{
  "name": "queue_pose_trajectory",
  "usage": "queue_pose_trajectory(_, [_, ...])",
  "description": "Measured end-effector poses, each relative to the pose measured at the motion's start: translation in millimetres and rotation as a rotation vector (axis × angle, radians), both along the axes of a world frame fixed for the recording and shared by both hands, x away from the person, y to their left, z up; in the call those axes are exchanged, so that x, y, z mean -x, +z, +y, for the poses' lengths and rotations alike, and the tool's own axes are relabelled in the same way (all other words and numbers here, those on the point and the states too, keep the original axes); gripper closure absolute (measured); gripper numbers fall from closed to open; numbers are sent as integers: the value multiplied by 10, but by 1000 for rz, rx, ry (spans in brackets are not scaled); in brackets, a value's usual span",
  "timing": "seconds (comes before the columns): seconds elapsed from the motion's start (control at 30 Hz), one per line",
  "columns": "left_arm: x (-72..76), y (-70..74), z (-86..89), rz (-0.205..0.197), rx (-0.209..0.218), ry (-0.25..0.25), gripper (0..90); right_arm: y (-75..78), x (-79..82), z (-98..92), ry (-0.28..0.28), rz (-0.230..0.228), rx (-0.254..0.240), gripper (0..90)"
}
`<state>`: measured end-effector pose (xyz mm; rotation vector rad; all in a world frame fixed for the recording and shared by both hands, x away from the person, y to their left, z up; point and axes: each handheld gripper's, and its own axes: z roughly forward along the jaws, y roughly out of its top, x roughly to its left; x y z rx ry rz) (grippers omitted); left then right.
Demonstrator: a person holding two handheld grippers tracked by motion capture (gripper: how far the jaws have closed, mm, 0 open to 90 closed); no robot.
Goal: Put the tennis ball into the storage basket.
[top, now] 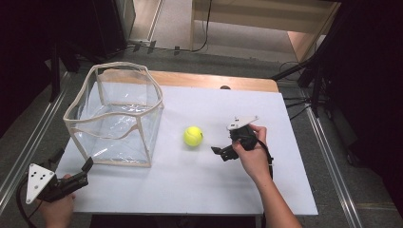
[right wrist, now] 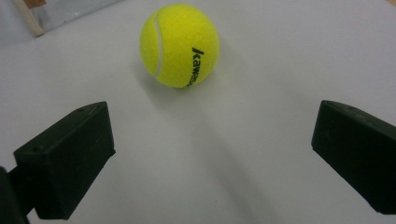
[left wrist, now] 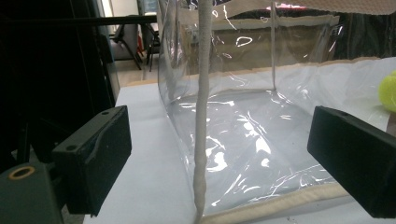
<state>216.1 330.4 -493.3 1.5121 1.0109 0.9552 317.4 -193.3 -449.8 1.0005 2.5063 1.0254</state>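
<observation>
A yellow tennis ball [top: 193, 136] rests on the white tabletop [top: 199, 185], just right of a clear plastic box [top: 114, 114] with beige trim. My right gripper [top: 218, 154] sits on the table a short way right of the ball, open and pointing at it. In the right gripper view the ball [right wrist: 180, 44] lies ahead of the wide-apart jaws of the right gripper [right wrist: 212, 154], untouched. My left gripper [top: 73, 161] is open at the table's front left corner. It faces the box's near corner [left wrist: 201, 140], with the ball [left wrist: 388, 93] at the far right.
The box is empty and open at the top, its walls sagging. A wooden strip [top: 214, 80] runs along the table's far edge. Dark stands and cables [top: 313, 85] flank the table on the right.
</observation>
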Motion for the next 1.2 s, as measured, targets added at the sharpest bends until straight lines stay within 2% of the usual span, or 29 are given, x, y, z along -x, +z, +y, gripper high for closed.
queue_pose_trajectory(0.2, [-1, 1, 0, 2, -3, -1, 68, 13, -81, 106, 41, 35, 32, 0])
queue_pose_trajectory(0.33, [-2, 1, 0, 1, -1, -2, 68, 17, -124, 162, 49, 63, 56, 0])
queue_pose_trajectory(0.4, [-1, 1, -1, 1, -2, -1, 68, 11, -151, 178, 64, 63, 66, 0])
queue_pose_trajectory(0.43, [-1, 1, -1, 2, -4, -1, 68, 10, -151, 193, 60, 83, 72, 0])
queue_pose_trajectory(0.7, [0, 2, -2, 3, -4, 0, 68, -16, -221, 308, 97, 135, 129, 0])
queue_pose_trajectory(1.0, [-2, 0, -7, 3, -3, 0, 68, -44, -315, 454, 133, 179, 175, 0])
queue_pose_trajectory(1.17, [-3, 0, -7, 3, -3, 0, 68, -48, -370, 538, 156, 187, 205, 0])
queue_pose_trajectory(1.2, [-3, 0, -8, 4, -4, 0, 68, -46, -373, 561, 151, 202, 203, 0])
